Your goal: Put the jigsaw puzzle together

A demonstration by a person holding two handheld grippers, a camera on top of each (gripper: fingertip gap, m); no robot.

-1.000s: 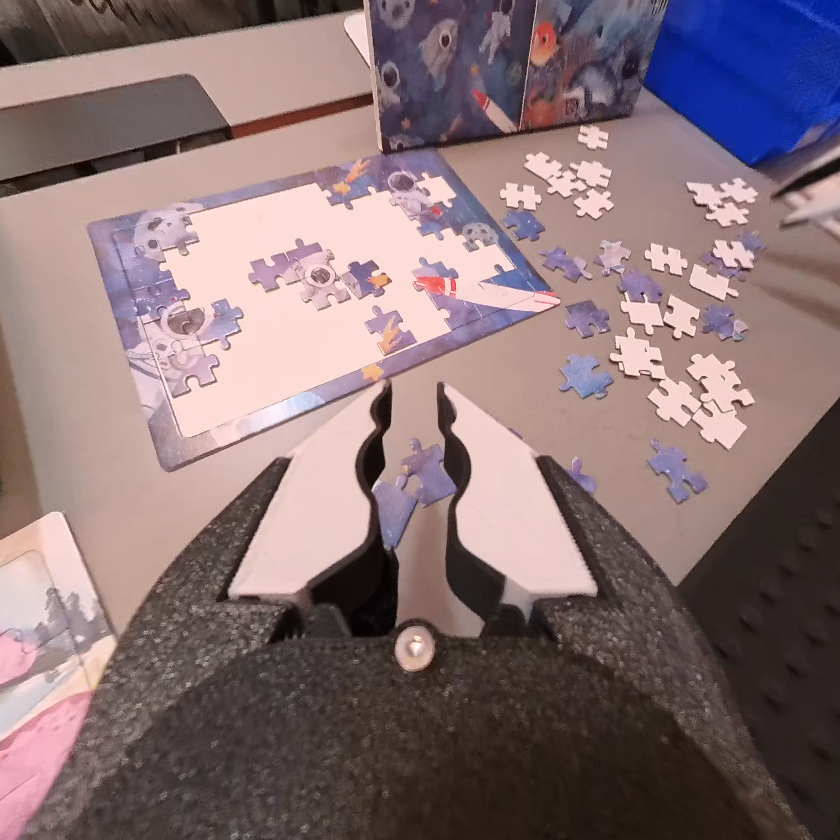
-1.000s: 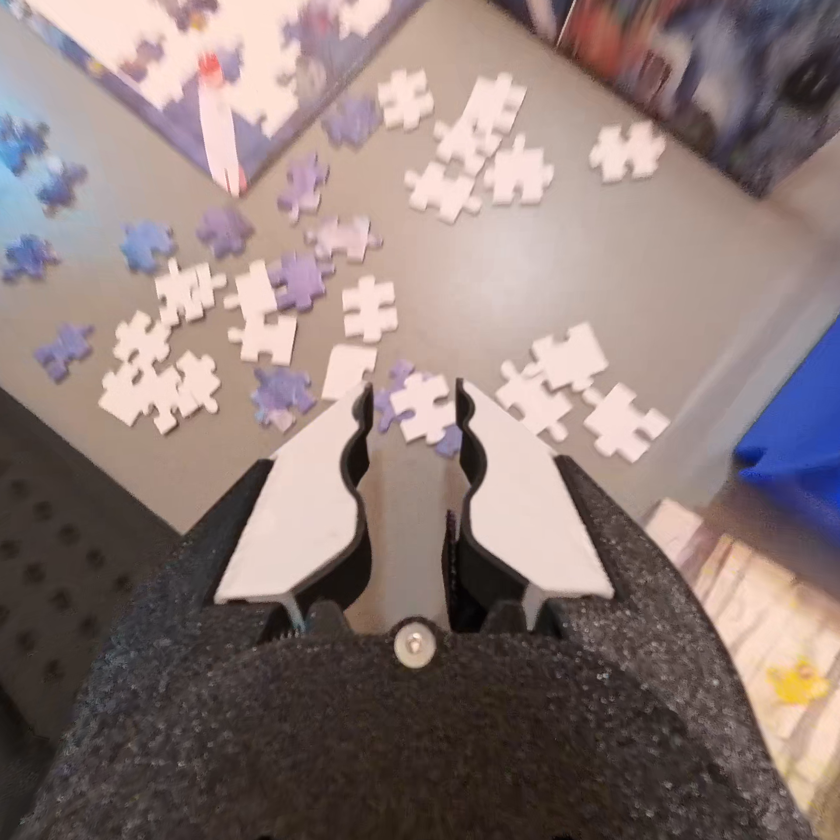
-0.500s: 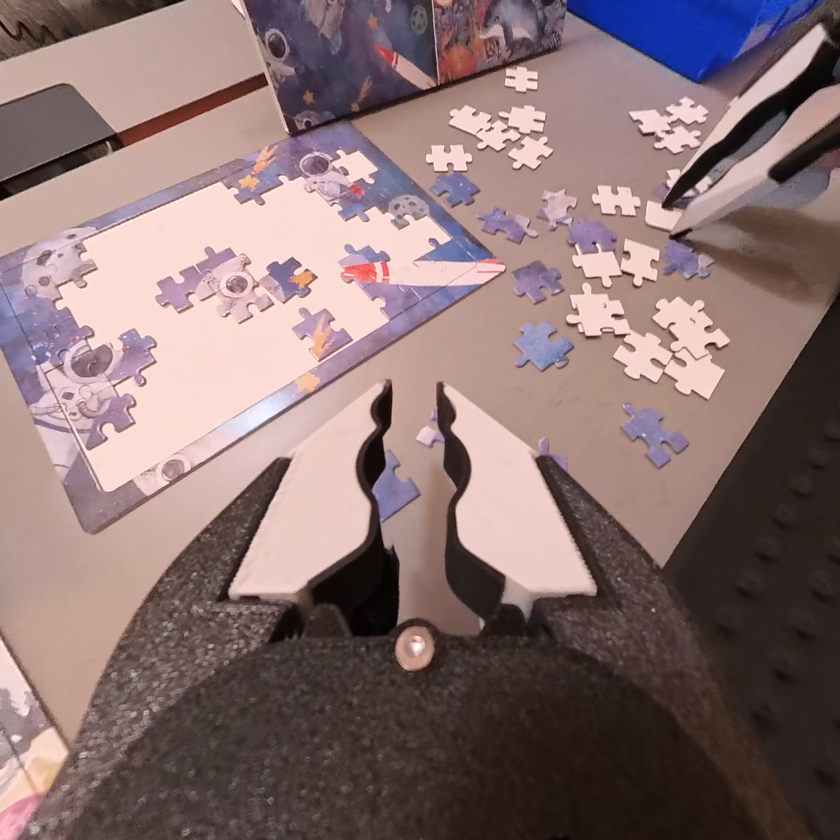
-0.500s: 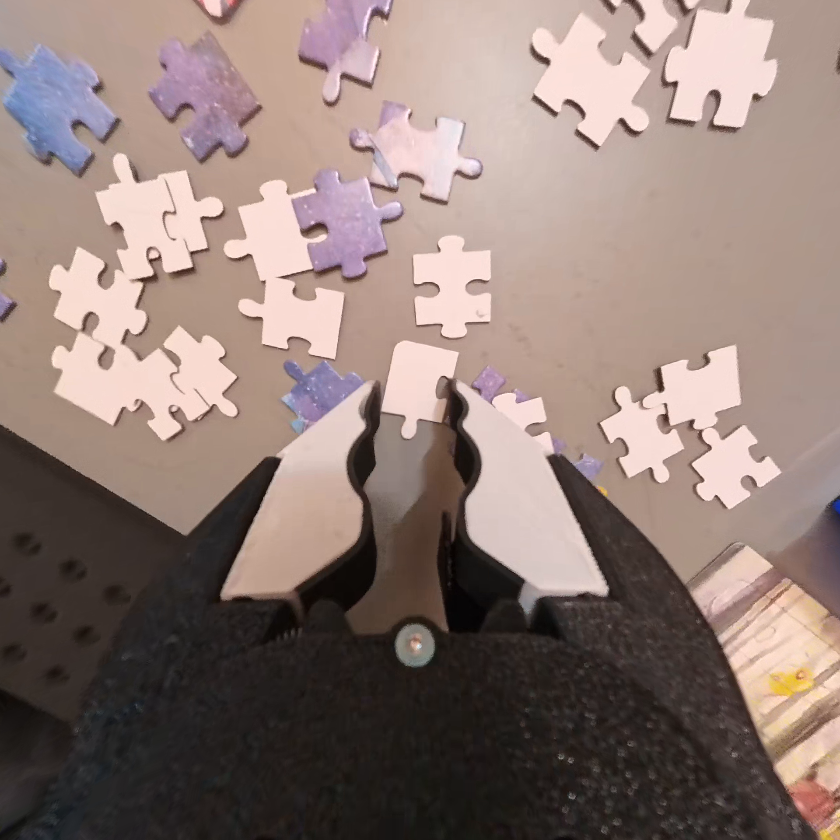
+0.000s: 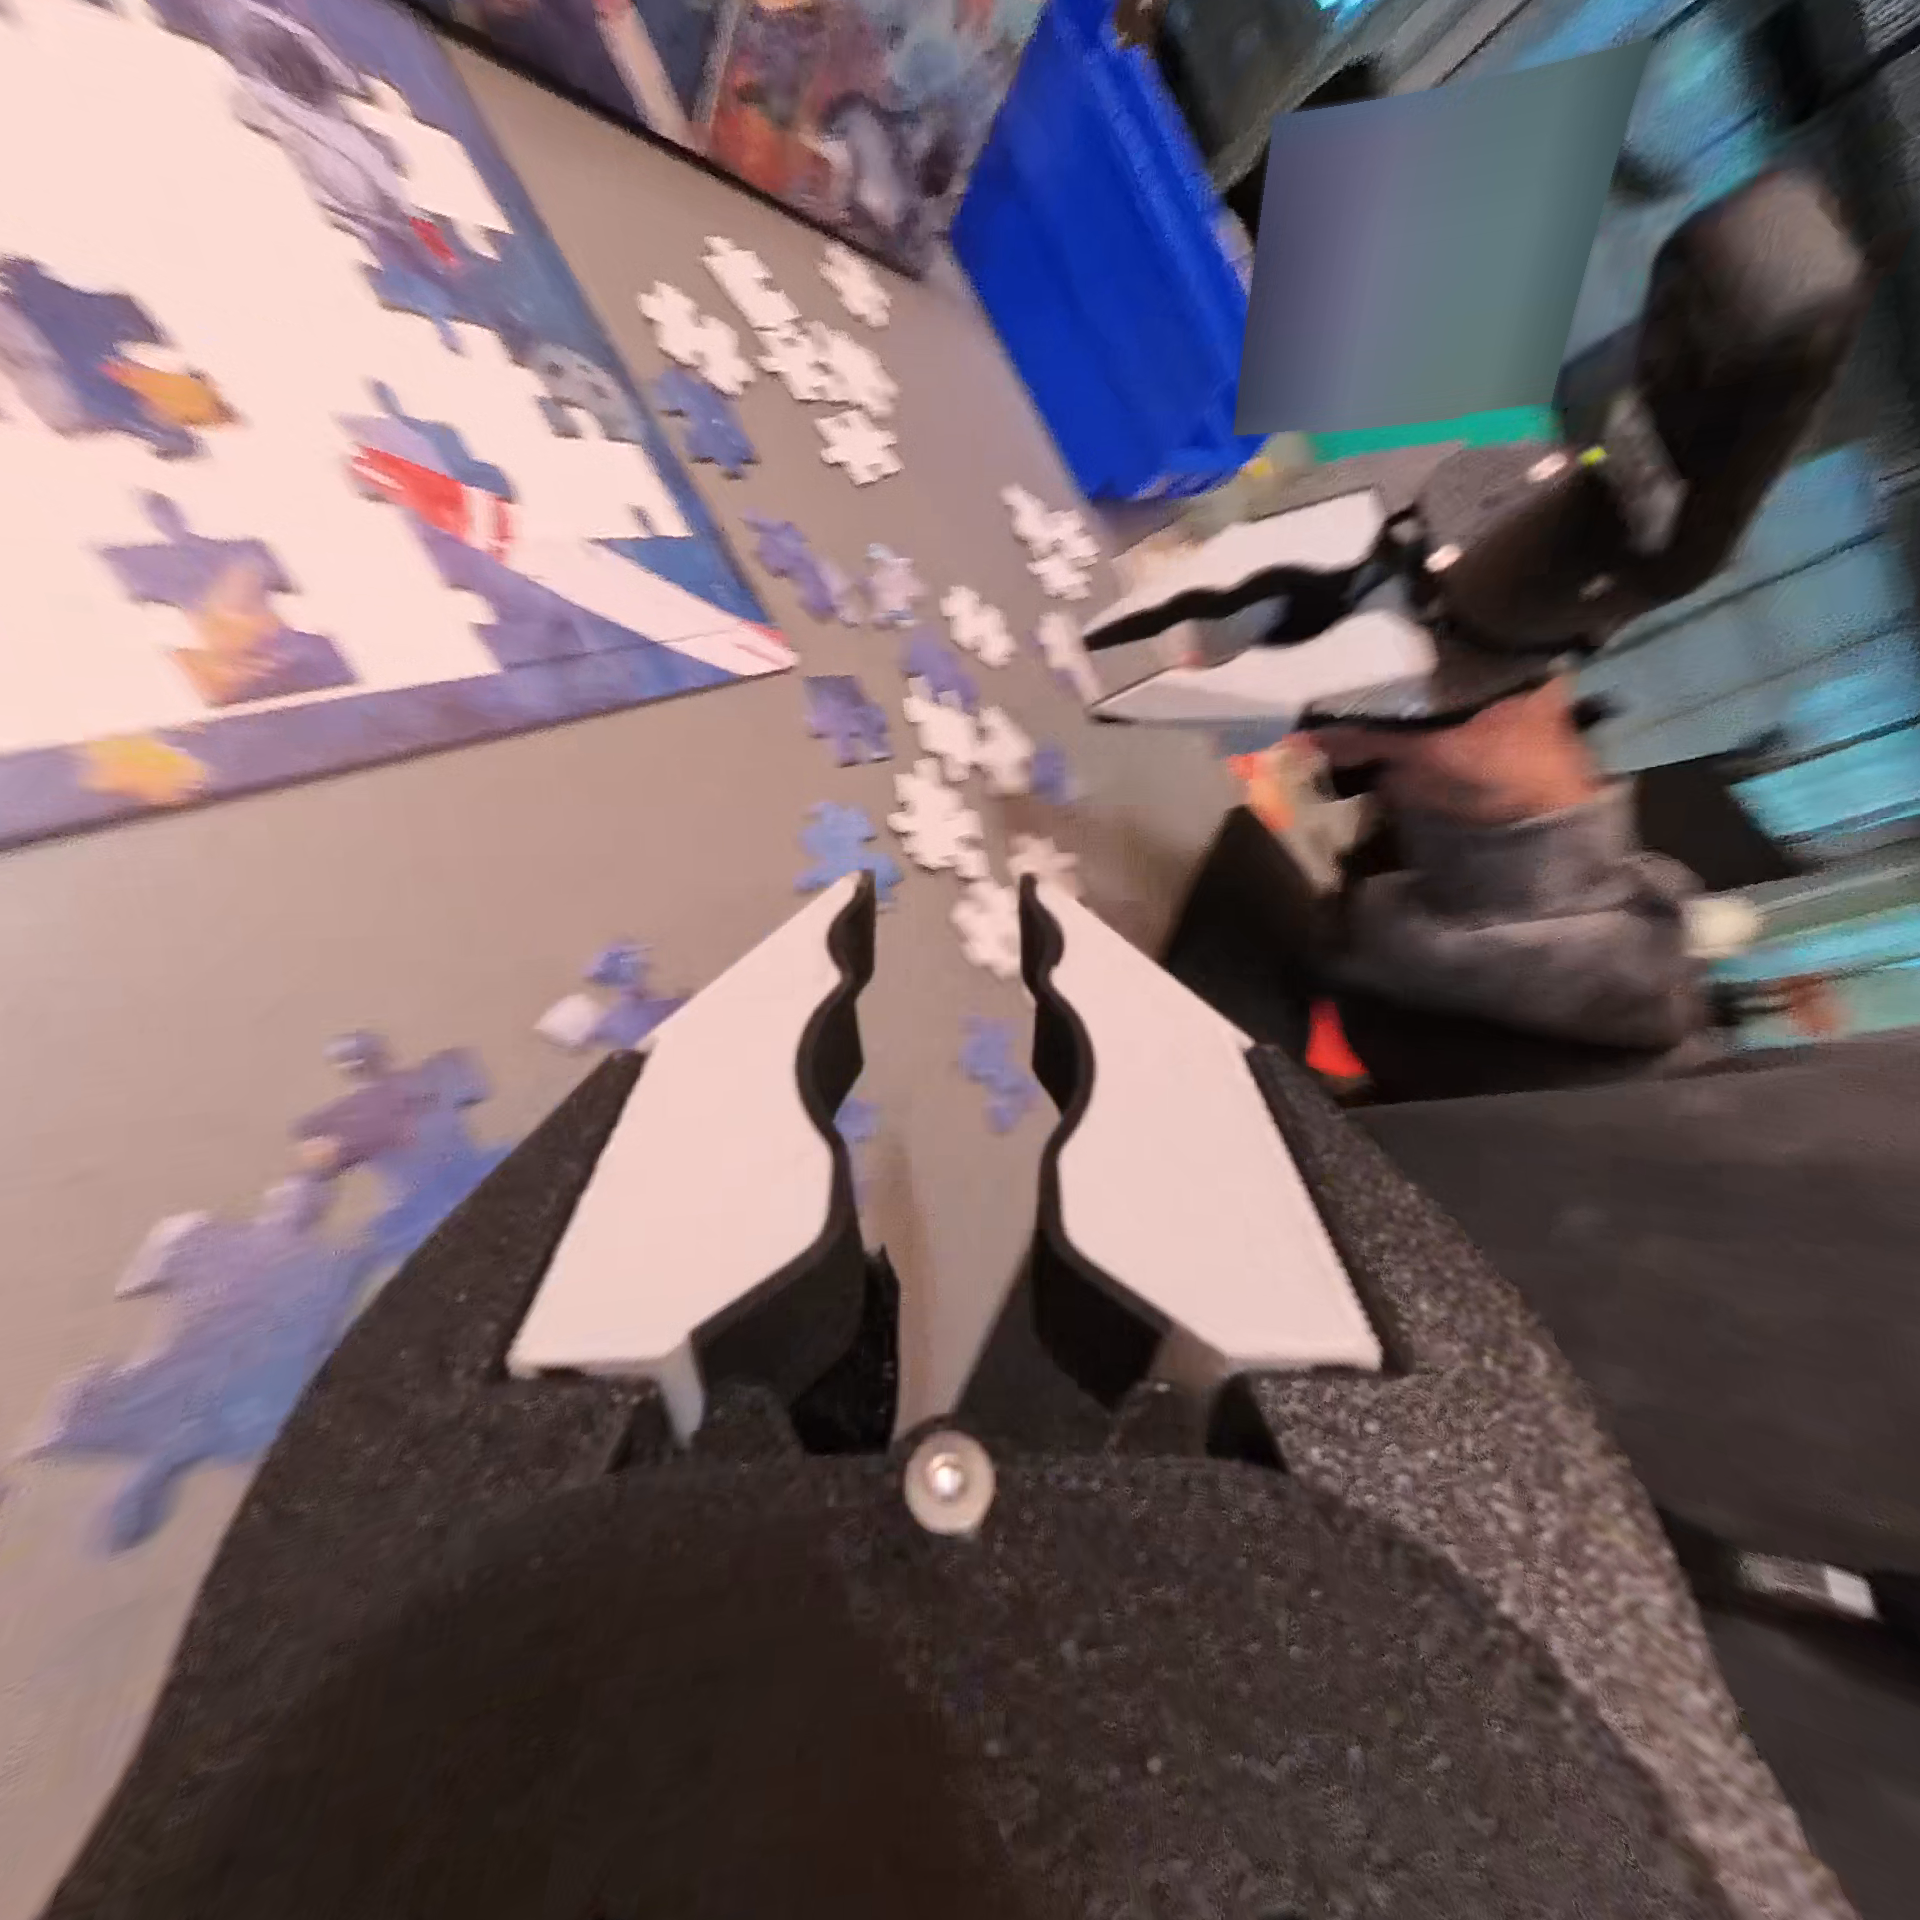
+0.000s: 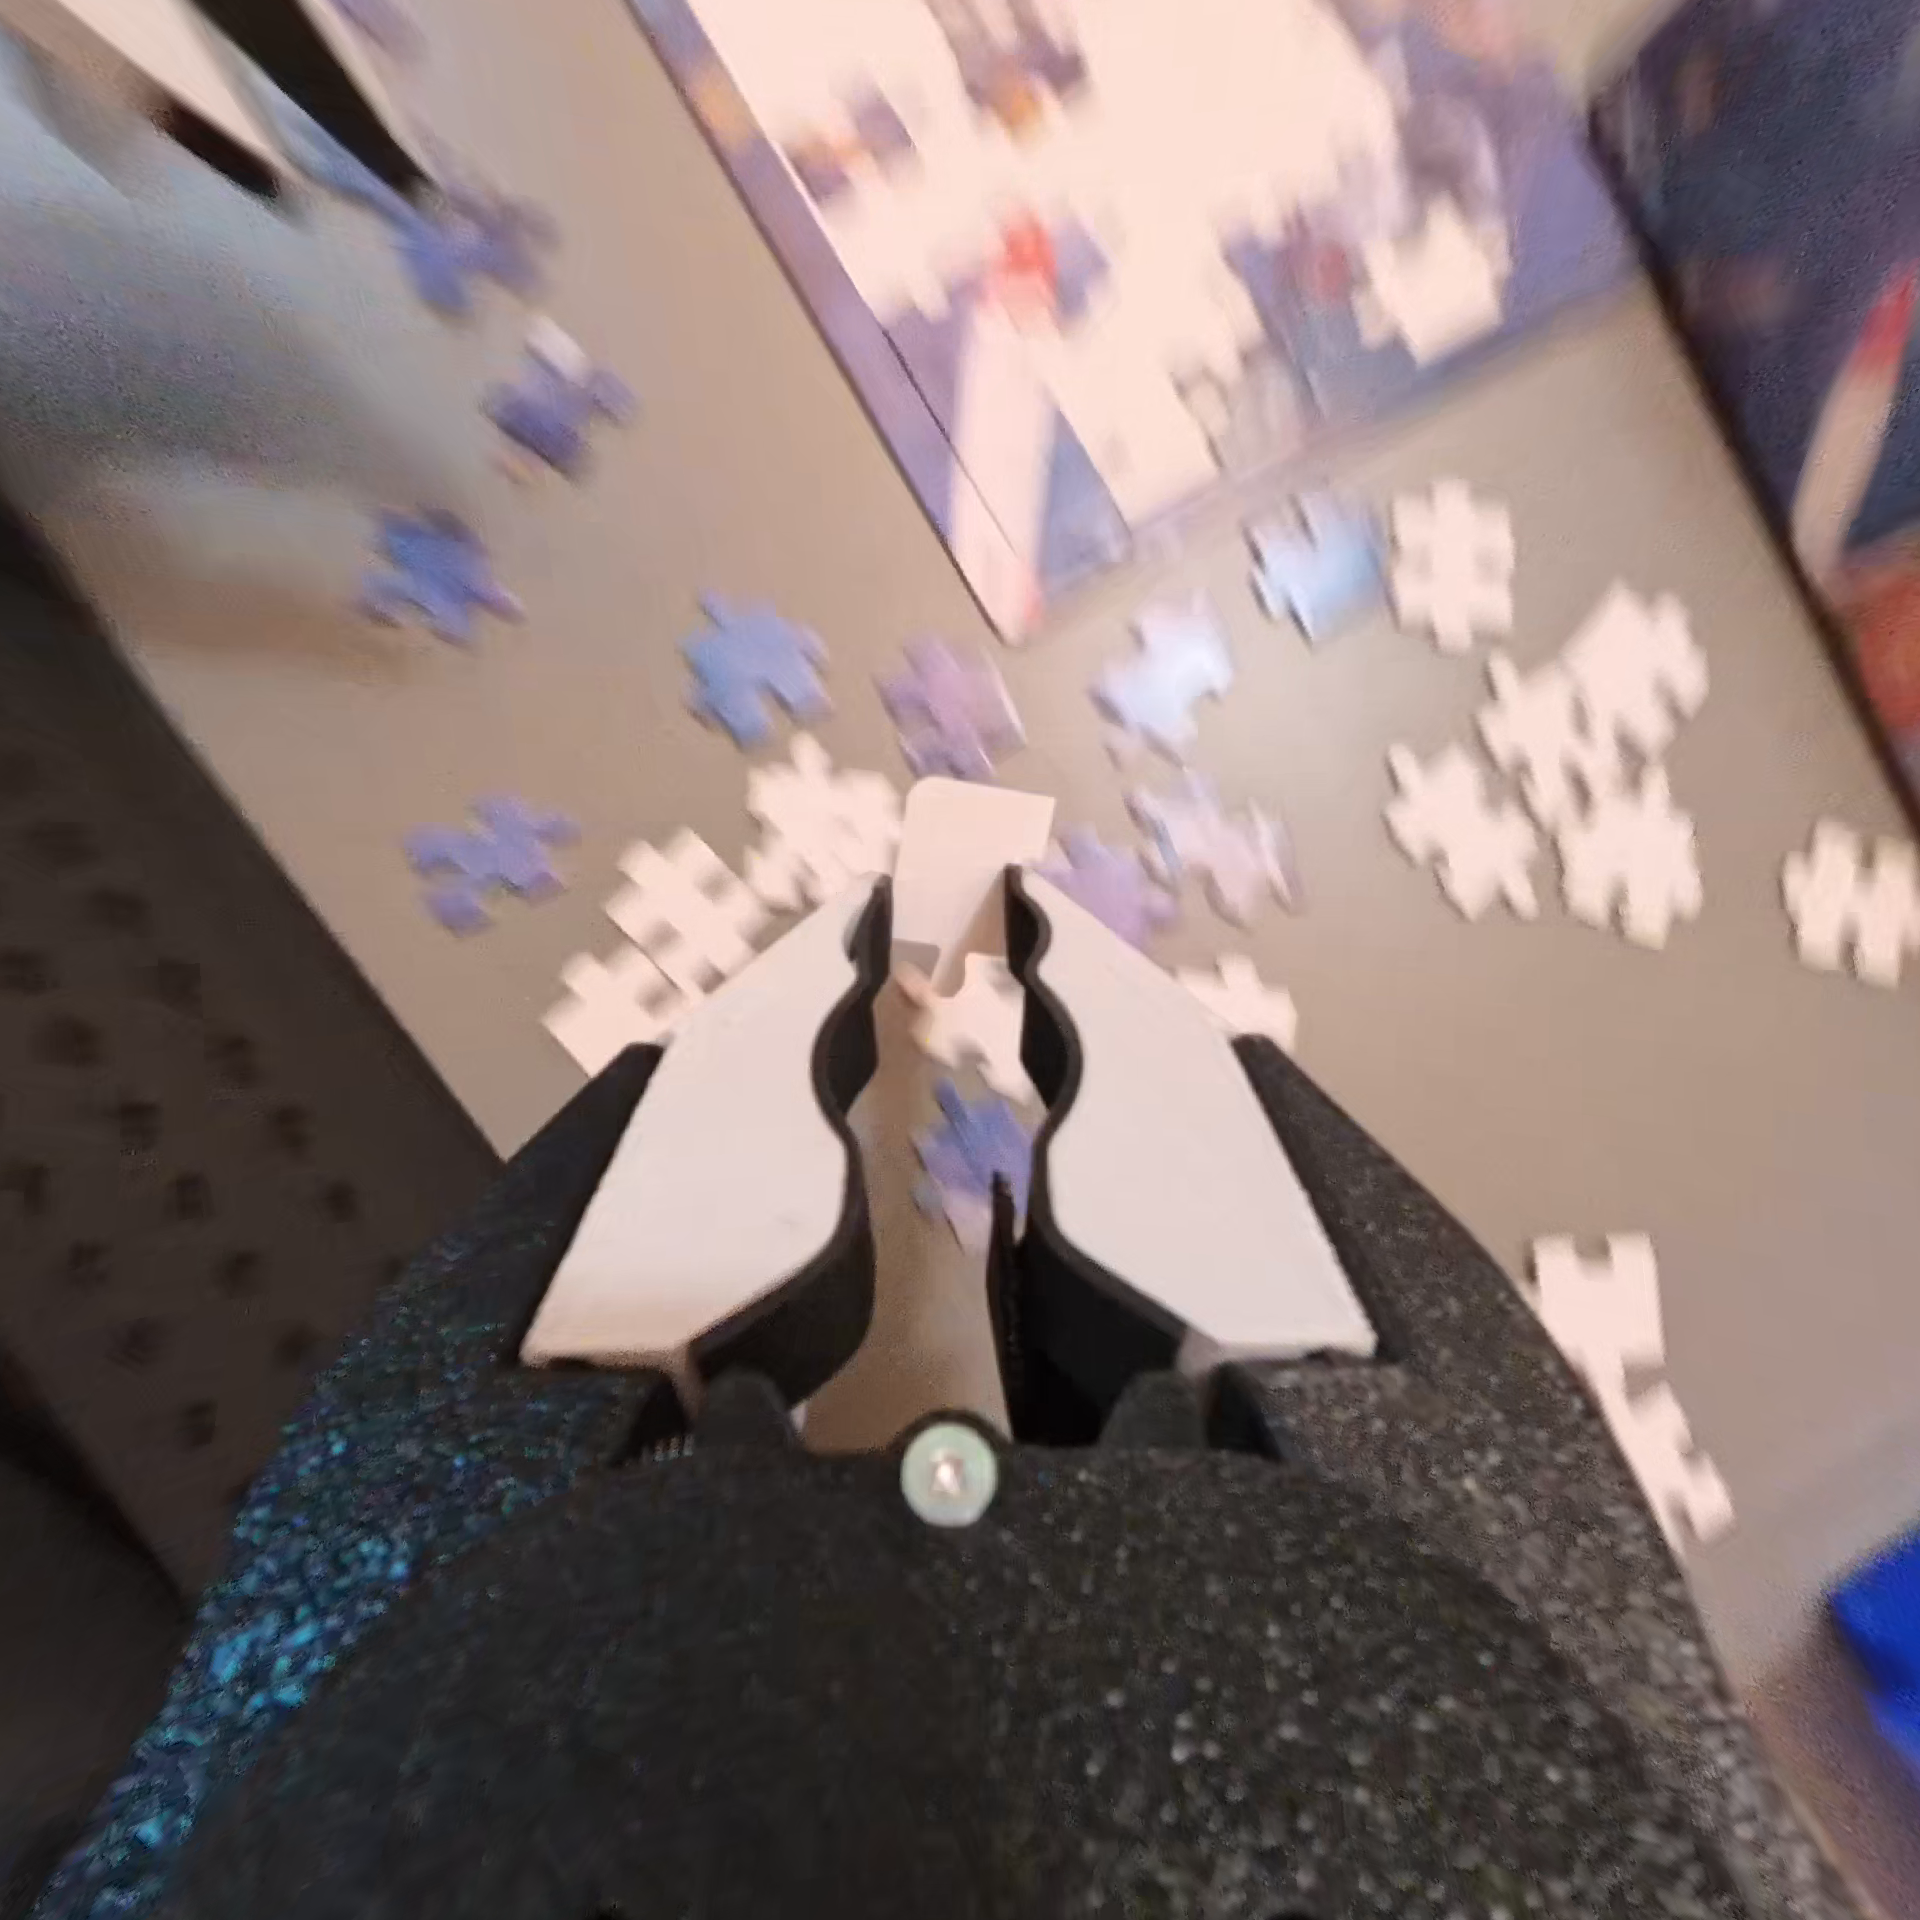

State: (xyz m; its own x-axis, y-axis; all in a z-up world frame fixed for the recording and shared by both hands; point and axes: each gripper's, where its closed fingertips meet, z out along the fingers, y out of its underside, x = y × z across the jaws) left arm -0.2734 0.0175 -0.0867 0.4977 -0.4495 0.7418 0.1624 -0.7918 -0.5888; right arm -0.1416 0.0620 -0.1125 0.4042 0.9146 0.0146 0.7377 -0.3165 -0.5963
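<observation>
The puzzle board lies on the grey table at the upper left, with a blue frame and a few space-picture pieces set in its white field. It also shows blurred in the right wrist view. Loose white and blue pieces are scattered right of it. My left gripper is open and empty, low over the table near these pieces. My right gripper is shut on a white, face-down piece held above the table. It shows in the left wrist view too, over the loose pieces.
The puzzle box stands behind the board, and a blue bin is to its right. A black perforated mat borders the table's near edge. A person's hand holds the right gripper. Both views are motion-blurred. Spacing between my two grippers at the tips: around 15 centimeters.
My right gripper has closed on the white piece and lifted it off the table, turning toward the board. My left gripper has swung right and lower, still open.
</observation>
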